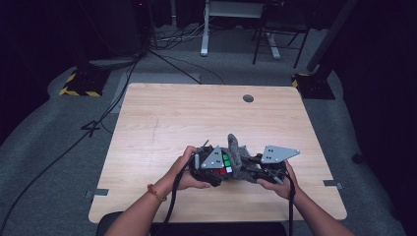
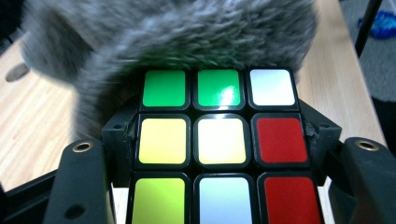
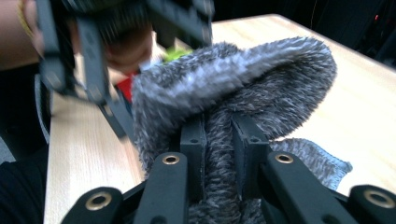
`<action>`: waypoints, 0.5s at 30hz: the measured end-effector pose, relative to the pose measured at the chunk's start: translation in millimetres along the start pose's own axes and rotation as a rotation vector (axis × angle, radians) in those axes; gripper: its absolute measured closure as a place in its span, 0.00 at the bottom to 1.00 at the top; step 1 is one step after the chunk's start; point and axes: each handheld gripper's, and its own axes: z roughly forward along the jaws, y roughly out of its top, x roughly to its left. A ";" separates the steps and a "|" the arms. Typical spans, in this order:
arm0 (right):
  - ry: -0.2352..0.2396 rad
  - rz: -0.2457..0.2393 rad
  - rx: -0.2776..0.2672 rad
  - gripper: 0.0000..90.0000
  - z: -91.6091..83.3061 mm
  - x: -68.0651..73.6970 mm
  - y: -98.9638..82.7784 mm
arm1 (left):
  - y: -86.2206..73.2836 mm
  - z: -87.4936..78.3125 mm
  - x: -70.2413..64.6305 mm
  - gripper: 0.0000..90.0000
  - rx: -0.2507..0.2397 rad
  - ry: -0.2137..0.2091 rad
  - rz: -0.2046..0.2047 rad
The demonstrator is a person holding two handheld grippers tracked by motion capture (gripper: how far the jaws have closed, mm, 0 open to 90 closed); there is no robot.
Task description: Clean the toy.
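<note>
Over the wooden table [image 1: 162, 123], a puzzle cube [image 2: 217, 144] is pinched by the left gripper [image 1: 216, 169] so it can be rubbed with the fuzzy grey cloth [image 3: 243, 88] squeezed in the right gripper [image 3: 219, 140].

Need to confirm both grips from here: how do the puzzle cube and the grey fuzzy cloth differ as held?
The puzzle cube is rigid, glossy and multicoloured; the grey fuzzy cloth is soft, matte and one colour. The cube sits square in the left gripper, while the cloth droops folded from the right gripper. Shared: each is clamped between shut fingers, above the table.
</note>
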 end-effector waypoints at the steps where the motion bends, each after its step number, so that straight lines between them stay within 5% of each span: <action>1: 0.001 0.004 0.010 0.85 2.2 -0.7 -2.3 | 0.4 -2.3 1.2 0.37 -0.012 -0.007 -0.007; 8: -0.001 0.004 0.110 0.85 18.1 -3.4 -13.0 | 0.2 -14.3 3.4 0.37 -0.067 -0.004 -0.021; 15: -0.010 -0.011 0.068 0.85 10.7 1.0 -6.9 | -0.1 -8.3 2.3 0.37 -0.022 -0.006 -0.007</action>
